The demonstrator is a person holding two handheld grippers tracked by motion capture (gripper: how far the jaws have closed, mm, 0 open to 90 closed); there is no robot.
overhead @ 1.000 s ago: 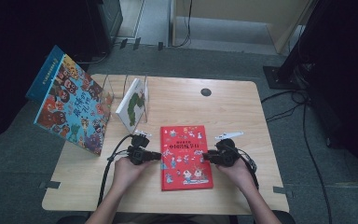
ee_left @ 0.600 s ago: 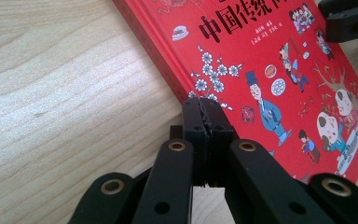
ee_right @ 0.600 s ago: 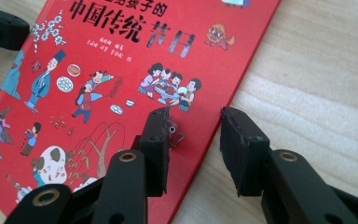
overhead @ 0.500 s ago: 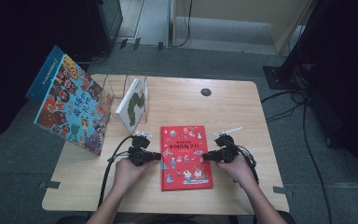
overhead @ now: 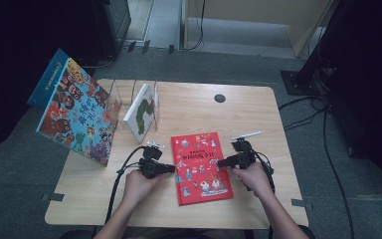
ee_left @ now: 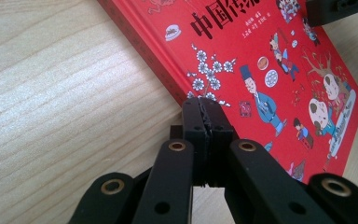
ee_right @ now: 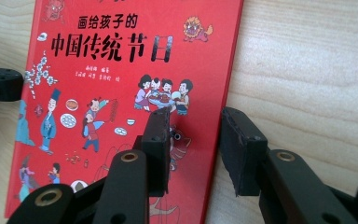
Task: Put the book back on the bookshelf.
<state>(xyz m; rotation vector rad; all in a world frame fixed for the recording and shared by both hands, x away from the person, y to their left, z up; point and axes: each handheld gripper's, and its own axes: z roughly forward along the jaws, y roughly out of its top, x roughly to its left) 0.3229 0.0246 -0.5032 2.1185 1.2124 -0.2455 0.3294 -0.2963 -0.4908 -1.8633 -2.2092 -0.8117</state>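
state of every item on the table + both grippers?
red book: closed, flat on the table, cover up
white book: closed, standing tilted in the clear rack
large colourful book: closed, propped at a slant
left gripper: shut, empty, at the red book's edge
right gripper: open, astride the red book's edge

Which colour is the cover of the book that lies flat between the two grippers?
Red, with small cartoon figures and black title characters on the book; the right gripper view shows it best.

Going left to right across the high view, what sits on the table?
Large colourful book standing at the left edge → white caterpillar book in the clear stand → left gripper, shut → red book lying flat → right gripper, jaws open at the red book's right edge.
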